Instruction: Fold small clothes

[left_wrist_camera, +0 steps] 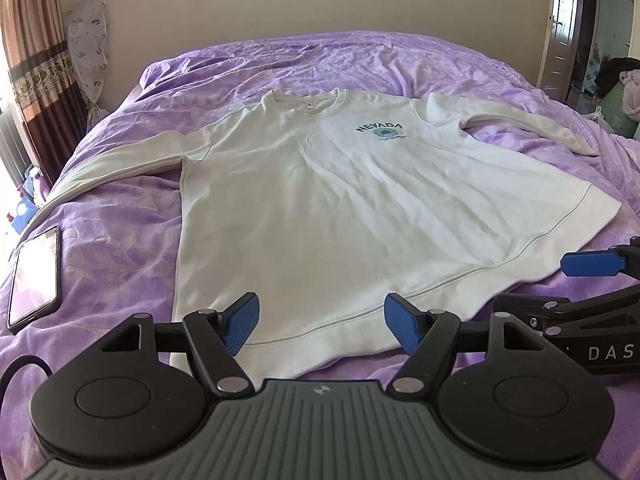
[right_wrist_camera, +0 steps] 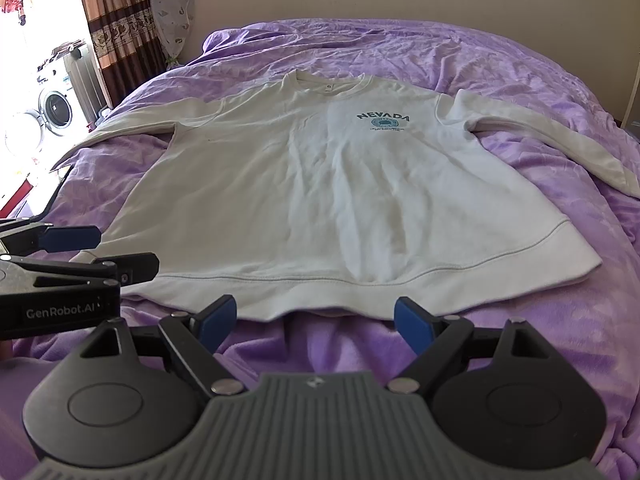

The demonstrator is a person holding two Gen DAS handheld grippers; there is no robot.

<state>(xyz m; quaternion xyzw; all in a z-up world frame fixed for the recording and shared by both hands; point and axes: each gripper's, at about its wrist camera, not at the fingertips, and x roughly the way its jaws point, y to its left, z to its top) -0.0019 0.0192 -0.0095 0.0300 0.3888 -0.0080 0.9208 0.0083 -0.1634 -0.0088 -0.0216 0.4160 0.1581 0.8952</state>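
A white long-sleeved sweatshirt (left_wrist_camera: 320, 200) with a blue "NEVADA" print lies flat, front up, sleeves spread, on a purple bedspread (left_wrist_camera: 120, 240); it also shows in the right wrist view (right_wrist_camera: 320, 184). My left gripper (left_wrist_camera: 321, 322) is open and empty, its blue pads just above the sweatshirt's hem. My right gripper (right_wrist_camera: 315, 322) is open and empty, just short of the hem over the bedspread (right_wrist_camera: 520, 340). Each gripper shows at the edge of the other's view: the right one (left_wrist_camera: 592, 272), the left one (right_wrist_camera: 80, 252).
A phone (left_wrist_camera: 36, 276) lies on the bed left of the sweatshirt. Curtains (left_wrist_camera: 36, 60) and a wrapped object (left_wrist_camera: 90, 48) stand at the far left. A washing machine (right_wrist_camera: 52, 108) is beyond the bed's left side. A doorway (left_wrist_camera: 592, 28) is at the far right.
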